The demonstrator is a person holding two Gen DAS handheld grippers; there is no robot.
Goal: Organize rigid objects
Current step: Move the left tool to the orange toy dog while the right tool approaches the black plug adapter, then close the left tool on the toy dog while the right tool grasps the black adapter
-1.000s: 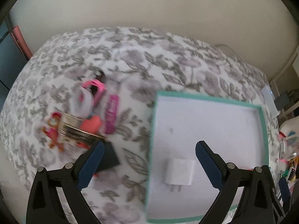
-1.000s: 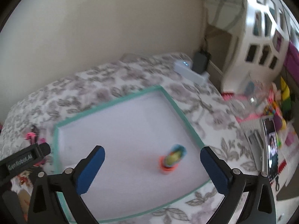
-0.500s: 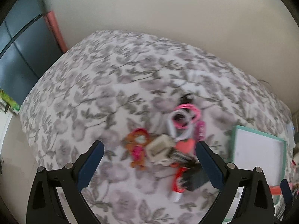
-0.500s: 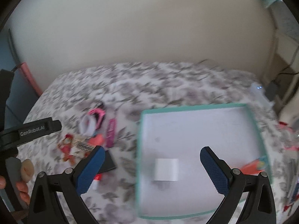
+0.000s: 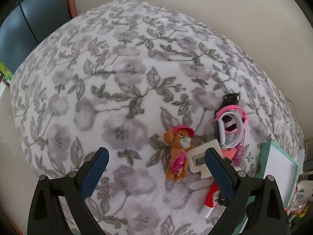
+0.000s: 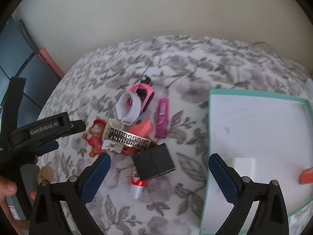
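Both hand-held grippers empty, jaws spread wide. Left hand-held gripper (image 5: pixel 156 164) hovers over the pile on the floral bed (image 5: pixel 121 74); right hand-held gripper (image 6: pixel 158 168) hangs above the pile's near edge, beside the tray (image 6: pixel 210 129).

Pile, close-packed and partly overlapping: dog figure (image 5: pixel 179 152) lying on its back at the pile's left edge; cream frame (image 5: pixel 203 157) touching it; patterned band (image 6: pixel 129 139) across the frame; black box (image 6: pixel 153 161) nearest the right gripper, sitting over a red tube (image 6: pixel 137 185); purple bar (image 6: pixel 162 120), coral block (image 6: pixel 140 129), pink and white straps (image 6: pixel 135 105) and a black clip (image 5: pixel 230 99) farther back.

Tray is teal-rimmed with a white floor, to the right of the pile. Already in it: a white cube (image 6: pixel 242 168) and an orange piece (image 6: pixel 306 176), cut off at the frame edge.

Step in hand, as I judge it: picking the next item to move to the tray. The left gripper looks lined up on the dog figure, which sits between its fingers but lower; no contact.

Next move calls for lowering, straddling the figure across its body and closing without snagging the frame against it. Soft bedding may give under pressure.
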